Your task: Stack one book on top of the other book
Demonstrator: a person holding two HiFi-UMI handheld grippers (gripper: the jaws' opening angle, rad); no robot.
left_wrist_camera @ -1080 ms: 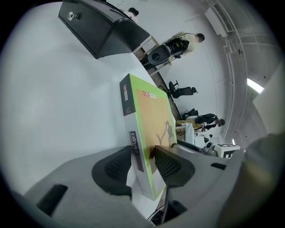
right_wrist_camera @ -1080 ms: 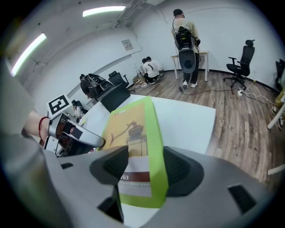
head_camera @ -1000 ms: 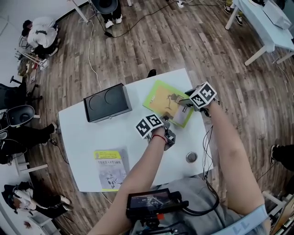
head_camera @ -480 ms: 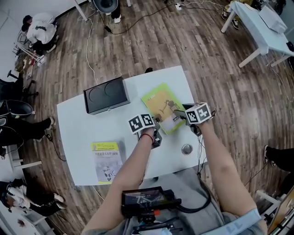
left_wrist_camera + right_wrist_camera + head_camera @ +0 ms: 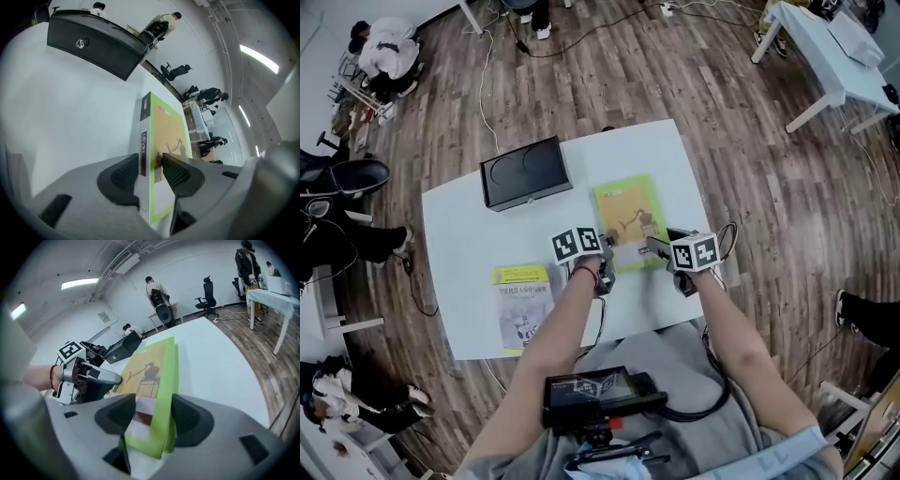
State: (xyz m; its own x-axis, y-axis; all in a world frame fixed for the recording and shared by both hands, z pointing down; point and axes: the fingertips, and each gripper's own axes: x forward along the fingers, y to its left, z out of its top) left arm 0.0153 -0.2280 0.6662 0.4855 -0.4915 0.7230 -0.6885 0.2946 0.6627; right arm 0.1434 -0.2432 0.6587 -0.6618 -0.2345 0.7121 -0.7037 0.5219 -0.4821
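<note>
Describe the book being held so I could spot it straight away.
On the white table, look right of the black box. There the green-bordered book with a tan cover is clamped at its near edge by the left gripper and the right gripper. The other book, yellow-topped, lies alone and untouched at the table's front left.

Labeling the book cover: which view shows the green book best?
Head view: the green book shows its cover nearly whole, from above. Left gripper view gives its spine and a foreshortened cover; right gripper view a slanted cover, near edge between its jaws.
</note>
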